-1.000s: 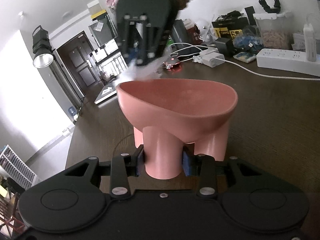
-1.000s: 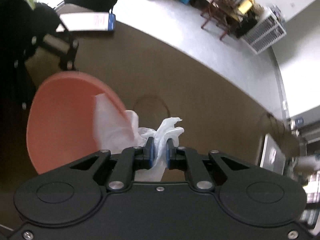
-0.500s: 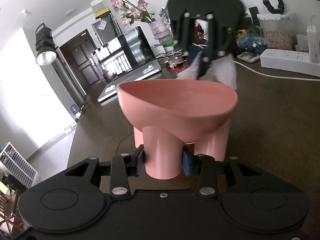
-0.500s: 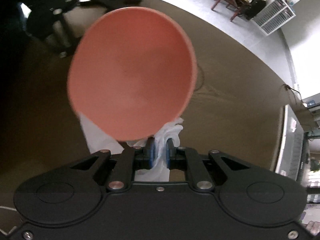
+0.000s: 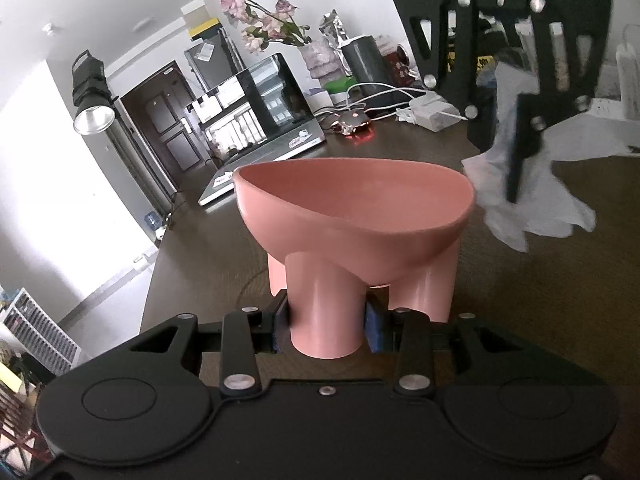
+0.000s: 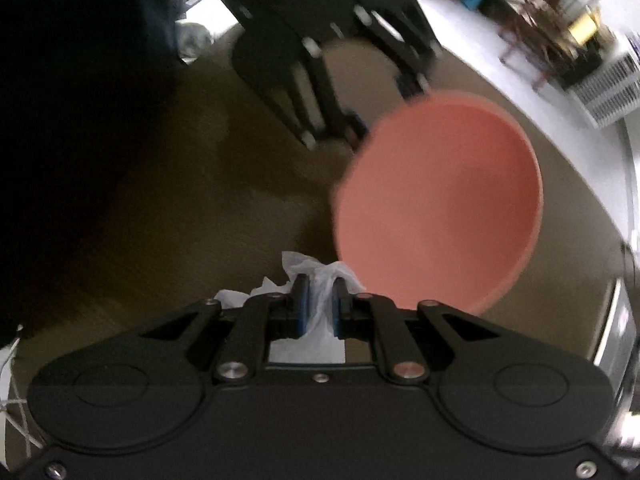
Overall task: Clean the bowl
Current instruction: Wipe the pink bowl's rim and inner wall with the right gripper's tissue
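While the left gripper [image 5: 326, 330] clamps one of the pink bowl's [image 5: 356, 208] stubby legs and keeps it standing on the dark table [image 5: 580, 280], the right gripper [image 6: 318, 300] pinches a crumpled white tissue [image 6: 320, 280] and hangs off the bowl's rim, outside it. From the right gripper the bowl's open hollow lies ahead and to its right, nearly touching the tissue. Judging by this, the next wipe calls for swinging the tissue that way, over the rim and down inside.

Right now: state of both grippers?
Left gripper: closed on a leg of the pink bowl.
Right gripper: closed on the white tissue, beside the bowl.
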Action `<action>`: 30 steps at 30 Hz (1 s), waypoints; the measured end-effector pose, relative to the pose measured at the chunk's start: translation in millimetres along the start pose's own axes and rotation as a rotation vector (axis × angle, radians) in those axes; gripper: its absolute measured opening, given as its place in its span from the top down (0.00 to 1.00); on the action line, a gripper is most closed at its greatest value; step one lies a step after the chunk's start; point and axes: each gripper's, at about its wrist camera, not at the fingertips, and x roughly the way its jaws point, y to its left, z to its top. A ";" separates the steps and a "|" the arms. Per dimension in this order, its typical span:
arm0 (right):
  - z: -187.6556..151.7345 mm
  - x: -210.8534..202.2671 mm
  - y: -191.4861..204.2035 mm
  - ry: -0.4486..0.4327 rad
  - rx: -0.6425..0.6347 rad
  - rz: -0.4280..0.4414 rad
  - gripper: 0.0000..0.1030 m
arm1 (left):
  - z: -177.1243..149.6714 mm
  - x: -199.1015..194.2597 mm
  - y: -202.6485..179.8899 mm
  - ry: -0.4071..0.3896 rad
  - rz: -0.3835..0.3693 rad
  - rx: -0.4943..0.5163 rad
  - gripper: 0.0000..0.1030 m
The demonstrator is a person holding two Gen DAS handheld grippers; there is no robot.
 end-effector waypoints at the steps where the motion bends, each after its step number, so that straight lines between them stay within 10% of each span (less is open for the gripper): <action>1: 5.8 -2.0 0.8 -0.013 -0.017 0.001 0.89 | -0.3 0.3 0.4 0.002 0.000 0.000 0.64; 18: 87.1 -18.9 -81.1 -0.197 -0.067 -0.181 0.89 | -1.6 -2.5 2.3 0.022 0.002 0.027 0.64; 30: 38.6 -7.1 -130.7 -0.063 0.077 -0.295 0.89 | -5.8 -3.8 4.5 0.014 -0.001 0.011 0.64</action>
